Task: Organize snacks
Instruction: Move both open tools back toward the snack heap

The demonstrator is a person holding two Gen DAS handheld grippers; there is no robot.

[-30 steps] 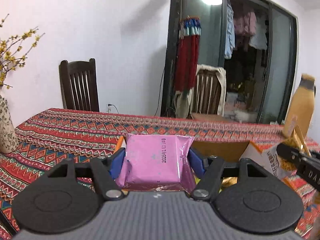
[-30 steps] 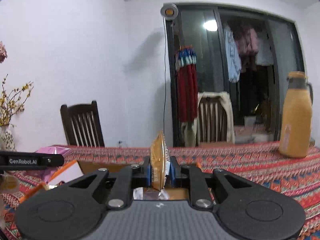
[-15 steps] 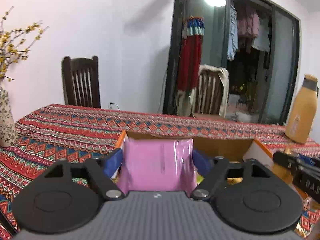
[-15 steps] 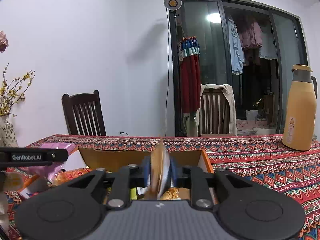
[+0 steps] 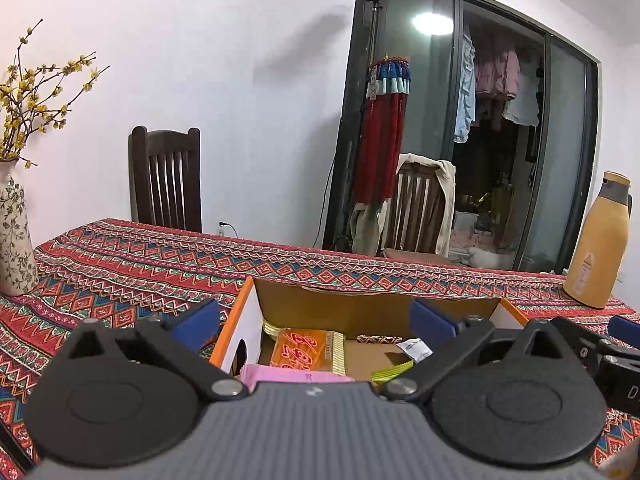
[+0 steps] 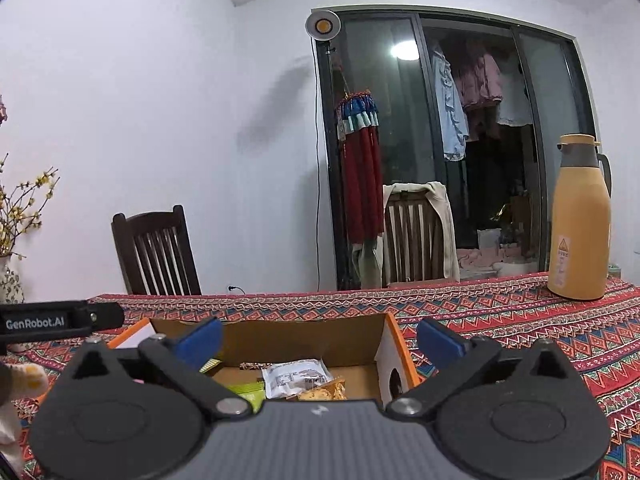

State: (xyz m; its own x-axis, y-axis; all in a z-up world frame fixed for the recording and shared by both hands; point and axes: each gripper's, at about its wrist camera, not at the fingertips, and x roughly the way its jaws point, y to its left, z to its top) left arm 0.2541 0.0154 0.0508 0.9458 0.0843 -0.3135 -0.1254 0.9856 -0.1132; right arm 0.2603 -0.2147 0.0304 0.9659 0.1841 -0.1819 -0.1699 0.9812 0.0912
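Observation:
An open cardboard box (image 5: 362,306) with an orange rim (image 6: 402,346) stands on the patterned tablecloth just ahead of both grippers. My left gripper (image 5: 314,320) hangs over the box's left half, its jaws opening wide with nothing between them. Below it a pink packet (image 5: 296,377) lies in the box beside an orange packet (image 5: 308,350). My right gripper (image 6: 320,338) hangs over the right half, jaws also opening and empty. A golden snack packet (image 6: 322,391), a white packet (image 6: 296,374) and a green one (image 6: 244,390) lie under it.
A yellow thermos jug (image 6: 580,220) stands on the table at the right. A flowered vase (image 5: 14,240) with yellow blossoms is at the left. Two wooden chairs (image 5: 166,180) stand behind the table, one draped with cloth (image 5: 422,206). Glass doors lie beyond.
Both grippers opened. The pink packet left the left jaws and now lies in the box; the golden packet dropped out of the right jaws into the box.

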